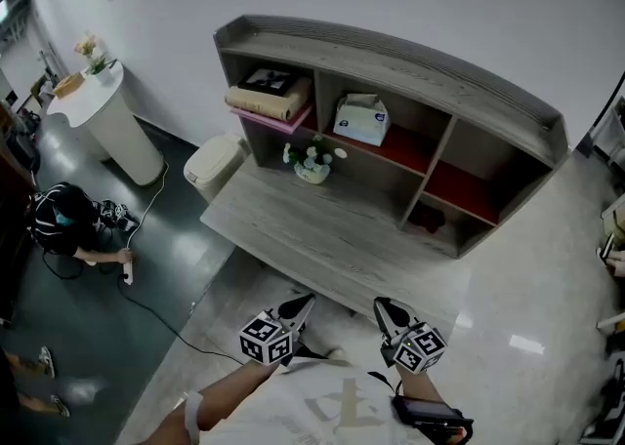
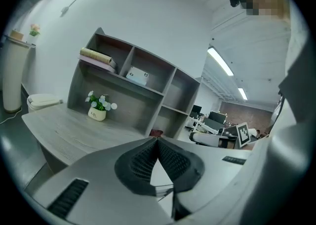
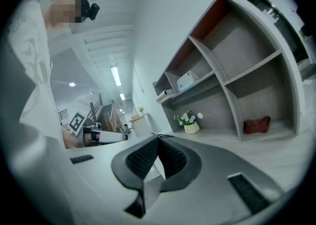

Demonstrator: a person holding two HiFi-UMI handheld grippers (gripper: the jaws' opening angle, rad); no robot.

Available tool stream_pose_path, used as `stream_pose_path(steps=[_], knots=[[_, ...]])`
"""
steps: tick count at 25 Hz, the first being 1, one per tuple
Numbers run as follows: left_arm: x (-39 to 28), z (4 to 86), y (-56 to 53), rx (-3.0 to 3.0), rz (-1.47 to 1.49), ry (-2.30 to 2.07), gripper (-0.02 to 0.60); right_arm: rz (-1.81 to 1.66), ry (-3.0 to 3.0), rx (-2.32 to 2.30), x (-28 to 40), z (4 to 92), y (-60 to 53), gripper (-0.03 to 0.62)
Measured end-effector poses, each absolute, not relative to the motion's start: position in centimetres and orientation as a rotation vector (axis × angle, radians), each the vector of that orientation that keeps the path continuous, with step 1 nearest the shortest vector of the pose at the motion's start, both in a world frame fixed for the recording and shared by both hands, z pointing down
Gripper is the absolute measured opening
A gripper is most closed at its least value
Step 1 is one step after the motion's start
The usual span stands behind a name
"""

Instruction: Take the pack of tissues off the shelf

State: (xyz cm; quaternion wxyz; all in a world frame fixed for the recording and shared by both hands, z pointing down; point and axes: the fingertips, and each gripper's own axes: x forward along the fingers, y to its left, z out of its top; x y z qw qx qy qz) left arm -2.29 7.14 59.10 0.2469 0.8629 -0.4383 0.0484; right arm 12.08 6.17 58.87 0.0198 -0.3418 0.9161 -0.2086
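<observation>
A white and blue pack of tissues (image 1: 361,119) lies in the shelf's upper middle compartment on a red board; it also shows small in the left gripper view as the pack of tissues (image 2: 138,76) and in the right gripper view as the pack (image 3: 187,80). My left gripper (image 1: 304,303) hovers near the desk's front edge, shut with nothing between its tips (image 2: 157,140). My right gripper (image 1: 382,305) is beside it, also shut and empty (image 3: 158,136). Both are far short of the shelf.
The grey shelf unit (image 1: 488,101) stands on a wooden desk (image 1: 312,228). A small flower pot (image 1: 312,162) sits under the left compartment, folded cloth and a box (image 1: 269,94) above it, a dark red object (image 1: 427,219) lower right. A bin (image 1: 213,164) and a crouching person (image 1: 63,222) are at the left.
</observation>
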Motion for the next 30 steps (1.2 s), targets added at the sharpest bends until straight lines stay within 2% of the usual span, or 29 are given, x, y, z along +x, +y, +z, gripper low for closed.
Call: stream_pose_path(steps=[30], knots=[[-2.7,60.1,6.9,2.300,0.157,-1.224,0.012,-0.731,2.851,-1.055,12.2,60.2,5.3,0.005]])
